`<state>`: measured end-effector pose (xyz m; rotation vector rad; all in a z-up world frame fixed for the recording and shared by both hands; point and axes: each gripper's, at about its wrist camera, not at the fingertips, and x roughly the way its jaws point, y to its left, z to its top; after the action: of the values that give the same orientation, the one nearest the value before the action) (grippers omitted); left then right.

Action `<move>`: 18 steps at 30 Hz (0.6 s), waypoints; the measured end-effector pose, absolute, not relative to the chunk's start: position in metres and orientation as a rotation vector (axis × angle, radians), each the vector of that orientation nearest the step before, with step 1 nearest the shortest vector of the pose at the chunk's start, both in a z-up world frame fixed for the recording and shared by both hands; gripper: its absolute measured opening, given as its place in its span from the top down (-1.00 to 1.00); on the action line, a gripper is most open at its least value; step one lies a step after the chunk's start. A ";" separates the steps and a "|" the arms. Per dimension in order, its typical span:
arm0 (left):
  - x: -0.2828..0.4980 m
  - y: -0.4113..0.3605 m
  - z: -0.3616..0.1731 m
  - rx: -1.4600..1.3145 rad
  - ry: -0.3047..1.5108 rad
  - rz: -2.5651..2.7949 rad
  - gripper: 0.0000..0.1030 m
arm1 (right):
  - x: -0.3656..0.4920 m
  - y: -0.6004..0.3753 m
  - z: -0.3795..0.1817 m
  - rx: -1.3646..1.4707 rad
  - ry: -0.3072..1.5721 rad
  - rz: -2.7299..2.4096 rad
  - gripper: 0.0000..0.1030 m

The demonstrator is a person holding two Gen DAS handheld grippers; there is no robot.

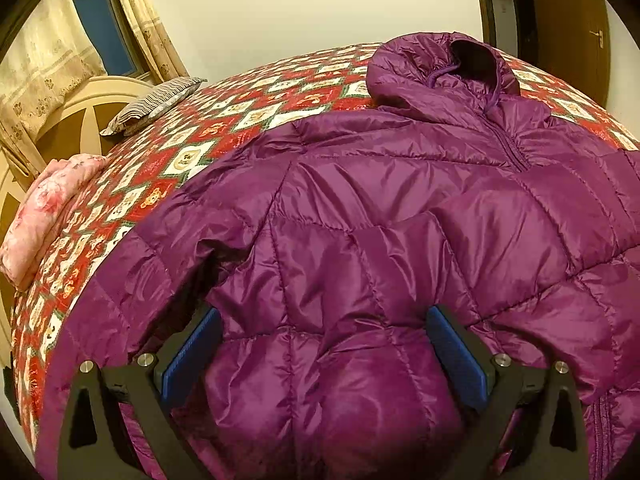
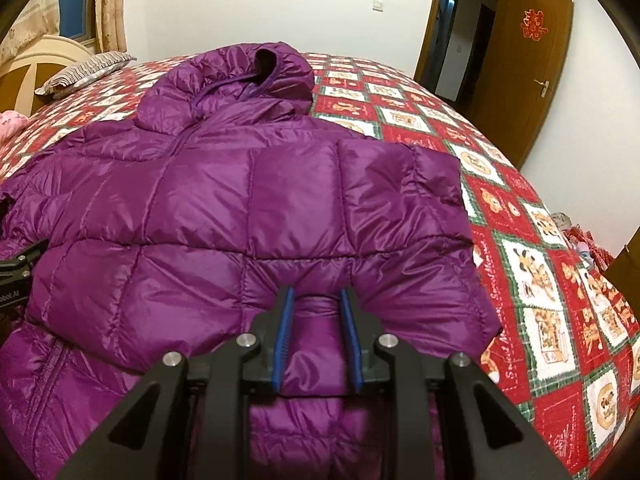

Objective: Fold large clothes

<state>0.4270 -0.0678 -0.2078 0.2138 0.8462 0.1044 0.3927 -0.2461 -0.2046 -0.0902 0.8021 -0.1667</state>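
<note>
Nearest the lens, the right gripper [image 2: 318, 336] has its blue pads pinched on a puffy fold of the purple jacket [image 2: 248, 200], the fabric bunched between them. The left gripper [image 1: 324, 354] stands with its jaws wide around another bulge of the same jacket; the padding fills the gap, but whether the pads press on it I cannot tell.

The jacket lies spread across the bed [image 2: 540, 280], hood [image 2: 240, 76] at the far end, zipper facing up. One sleeve looks already brought in across the chest — so the fold seems begun rather than finished. By my reading, the lower part still has to be carried up toward the hood, and the bundle then flattened.

Around it: a striped pillow [image 1: 156, 104] and a pink folded blanket [image 1: 48, 212] sit well apart near the headboard, and the door [image 2: 532, 76] stands open beyond the bed. Nothing lies on the jacket or in its path — the slippery, springy padding is the likelier trouble, since it may slide out or puff back open.
</note>
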 end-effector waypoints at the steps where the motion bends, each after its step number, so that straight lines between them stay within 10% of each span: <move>1: 0.427 -0.068 -0.208 0.213 0.846 0.104 -0.98 | 0.392 -0.246 -0.205 -0.093 0.802 -0.168 0.46; 18: 0.427 -0.067 -0.207 0.211 0.846 0.101 -0.98 | 0.395 -0.240 -0.206 -0.136 0.805 -0.192 0.46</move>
<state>0.4273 -0.0672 -0.2073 0.2114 0.8465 0.1014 0.3948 -0.2397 -0.2061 -0.1363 0.8046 -0.1923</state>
